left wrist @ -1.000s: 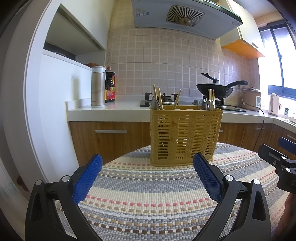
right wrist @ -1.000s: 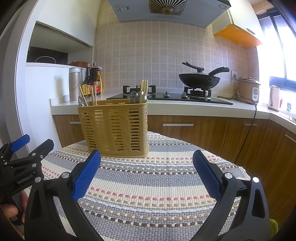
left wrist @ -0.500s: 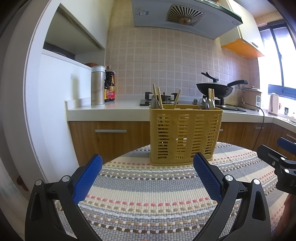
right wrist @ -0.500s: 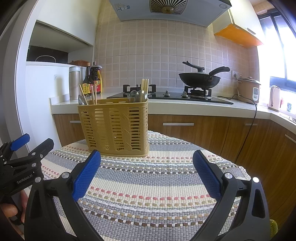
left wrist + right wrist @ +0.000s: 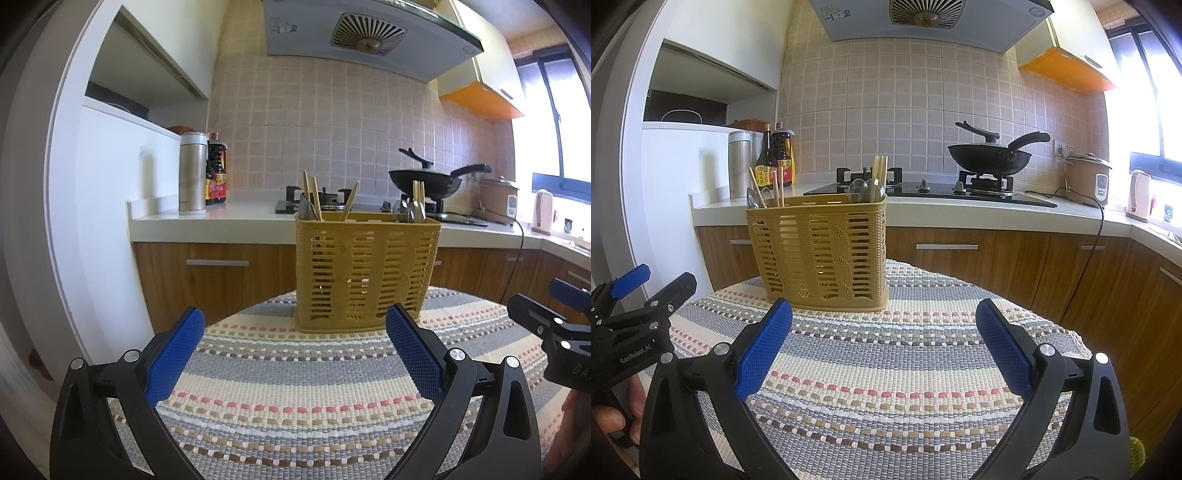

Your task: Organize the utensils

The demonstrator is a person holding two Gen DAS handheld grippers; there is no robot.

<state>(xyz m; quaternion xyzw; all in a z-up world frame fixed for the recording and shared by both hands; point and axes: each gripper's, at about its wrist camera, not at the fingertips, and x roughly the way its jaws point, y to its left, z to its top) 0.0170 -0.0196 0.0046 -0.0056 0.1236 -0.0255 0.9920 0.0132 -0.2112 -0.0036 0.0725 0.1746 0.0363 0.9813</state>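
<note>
Gaping wide, both hand-held grippers hold nothing.

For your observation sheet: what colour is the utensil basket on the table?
Tan yellow; the basket shows best in the right wrist view.

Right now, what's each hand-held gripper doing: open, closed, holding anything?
Left hand-held gripper: open, empty, above the striped mat.
Right hand-held gripper: open, empty, facing the yellow utensil basket.

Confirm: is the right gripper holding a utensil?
No. The right gripper is open and empty above the mat, while the chopsticks stand in the basket.
</note>
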